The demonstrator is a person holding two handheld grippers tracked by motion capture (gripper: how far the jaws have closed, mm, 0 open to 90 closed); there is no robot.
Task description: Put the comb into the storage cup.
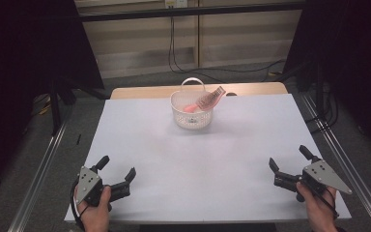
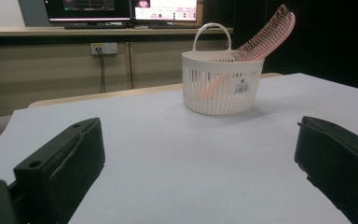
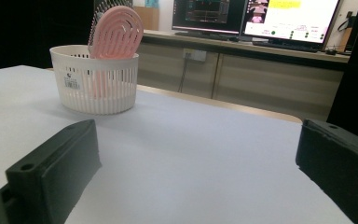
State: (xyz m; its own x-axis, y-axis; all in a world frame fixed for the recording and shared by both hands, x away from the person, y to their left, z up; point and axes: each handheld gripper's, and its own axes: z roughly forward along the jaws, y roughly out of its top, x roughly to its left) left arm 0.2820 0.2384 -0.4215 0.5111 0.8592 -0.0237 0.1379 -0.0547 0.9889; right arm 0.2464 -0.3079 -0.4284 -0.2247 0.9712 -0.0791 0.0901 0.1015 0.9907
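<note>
The left gripper [image 1: 118, 174] rests low at the near left corner of the white table [image 1: 193, 164], held by a hand [image 1: 95, 215], its 2 black jaws spread wide with nothing between them. The right gripper [image 1: 290, 162] sits at the near right corner in the other hand [image 1: 319, 208], its jaws likewise wide apart and empty. The 2 tools are well apart from each other, with bare tabletop between them.

Far ahead of both grippers, near the table's back edge, stands a white slotted basket [image 1: 192, 118] with an upright loop handle. From the left gripper it lies ahead and to the right; from the right gripper it lies ahead and to the left. A pink hairbrush [image 1: 207, 100] stands tilted inside it, handle end down in the basket and bristled head leaning out over the rim.

In the left gripper view the basket [image 2: 221, 88] appears between the jaws, far off, with the brush [image 2: 268, 32] slanting up to the right. In the right gripper view the basket [image 3: 95, 86] stands above the left-hand jaw, the brush [image 3: 116, 32] showing its ribbed pink back. Beyond the table, monitors [image 3: 256, 16] glow on a long counter.
</note>
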